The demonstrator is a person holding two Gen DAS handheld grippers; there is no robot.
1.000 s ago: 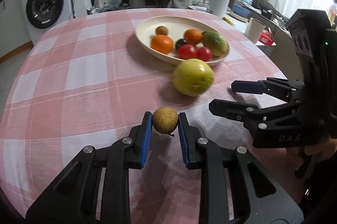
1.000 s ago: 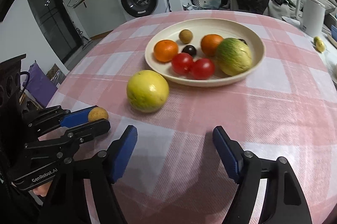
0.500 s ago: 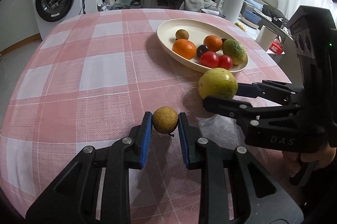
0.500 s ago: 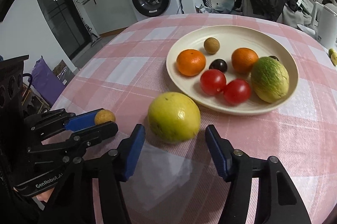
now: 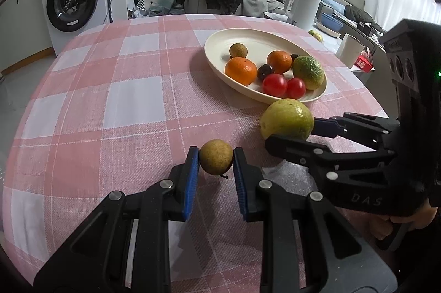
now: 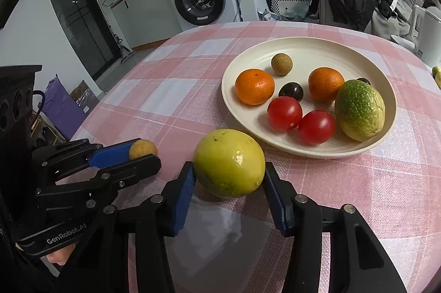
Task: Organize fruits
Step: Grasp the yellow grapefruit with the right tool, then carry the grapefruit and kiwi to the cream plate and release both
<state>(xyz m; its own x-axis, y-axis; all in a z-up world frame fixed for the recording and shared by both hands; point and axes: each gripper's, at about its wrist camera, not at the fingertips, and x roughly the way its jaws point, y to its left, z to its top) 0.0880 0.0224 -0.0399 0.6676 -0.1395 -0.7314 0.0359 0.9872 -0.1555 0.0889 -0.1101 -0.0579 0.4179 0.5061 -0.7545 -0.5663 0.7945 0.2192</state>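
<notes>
The left gripper point(image 5: 216, 162) clamps a small round tan-brown fruit point(image 5: 215, 160) between its blue pads above the pink-and-white checked tablecloth point(image 5: 110, 105). To its right, the right gripper point(image 5: 292, 132) brackets a large yellow-green round fruit point(image 5: 286, 119), which sits just beside the rim of the cream oval plate point(image 5: 220, 64) holding oranges, red tomatoes and other fruit.

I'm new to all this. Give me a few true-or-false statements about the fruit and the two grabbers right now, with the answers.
1. The left gripper has a small brown fruit between its jaws. True.
2. The big yellow-green fruit lies on the plate. False: it is on the tablecloth beside the plate, between the right gripper's jaws.
3. Two red tomatoes sit side by side on the plate. True.
4. The plate holds three oranges. False: two oranges.
</notes>
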